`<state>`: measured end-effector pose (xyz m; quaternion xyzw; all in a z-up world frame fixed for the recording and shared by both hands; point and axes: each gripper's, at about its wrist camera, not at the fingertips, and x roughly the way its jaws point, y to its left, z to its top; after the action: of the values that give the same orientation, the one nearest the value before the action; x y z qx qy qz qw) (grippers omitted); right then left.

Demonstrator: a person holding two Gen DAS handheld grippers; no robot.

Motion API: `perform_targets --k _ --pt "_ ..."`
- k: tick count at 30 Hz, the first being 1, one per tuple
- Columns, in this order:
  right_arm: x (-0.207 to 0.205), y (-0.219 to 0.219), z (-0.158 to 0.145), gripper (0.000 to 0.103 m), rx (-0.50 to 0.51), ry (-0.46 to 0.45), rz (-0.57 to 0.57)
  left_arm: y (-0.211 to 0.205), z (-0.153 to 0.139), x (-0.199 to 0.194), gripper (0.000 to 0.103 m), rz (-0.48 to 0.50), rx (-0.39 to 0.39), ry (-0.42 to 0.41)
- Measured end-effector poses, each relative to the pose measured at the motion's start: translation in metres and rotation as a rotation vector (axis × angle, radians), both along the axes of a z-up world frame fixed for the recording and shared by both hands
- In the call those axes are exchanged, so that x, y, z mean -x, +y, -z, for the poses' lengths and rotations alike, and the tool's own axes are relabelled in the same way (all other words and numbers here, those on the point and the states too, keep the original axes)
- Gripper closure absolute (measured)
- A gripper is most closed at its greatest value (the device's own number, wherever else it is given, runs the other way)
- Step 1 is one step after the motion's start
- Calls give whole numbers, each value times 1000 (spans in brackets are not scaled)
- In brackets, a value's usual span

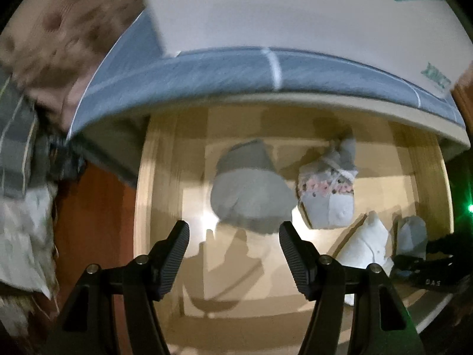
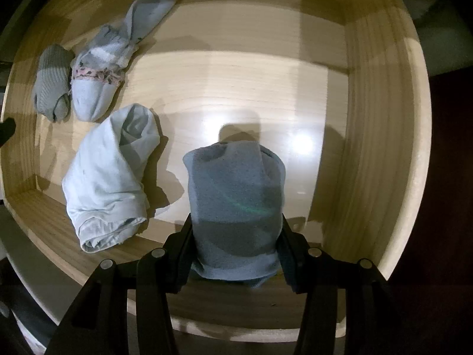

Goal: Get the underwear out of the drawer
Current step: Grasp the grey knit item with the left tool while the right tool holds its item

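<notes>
An open light-wood drawer holds several rolled garments. My right gripper is shut on a grey-blue rolled garment and holds it near the drawer's front edge. A white rolled underwear lies to its left. A light sock roll with a pink patterned band and a grey ribbed roll lie at the far left. My left gripper is open and empty, above the drawer, just short of the grey roll. The banded roll and the white one lie to its right.
A grey mattress edge with a white sheet overhangs the drawer's back in the left wrist view. Crumpled bedding hangs at the left beside a reddish-brown panel. The right gripper's black body shows at the right edge.
</notes>
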<state>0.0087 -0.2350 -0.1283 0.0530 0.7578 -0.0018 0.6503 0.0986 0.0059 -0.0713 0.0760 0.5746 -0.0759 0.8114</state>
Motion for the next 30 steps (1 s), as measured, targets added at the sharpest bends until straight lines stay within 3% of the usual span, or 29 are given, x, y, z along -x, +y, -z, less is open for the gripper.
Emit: perform_targets --k 7,20,30 --pt "1 0 4 56 -15 -3 19 -12 10 -22 38 53 -9 5" --pt "0 -15 4 57 -37 -5 41 -41 46 -41 38 279 -199 35" --pt "-1 -21 4 57 -51 -3 54 -39 56 -61 38 257 -151 111"
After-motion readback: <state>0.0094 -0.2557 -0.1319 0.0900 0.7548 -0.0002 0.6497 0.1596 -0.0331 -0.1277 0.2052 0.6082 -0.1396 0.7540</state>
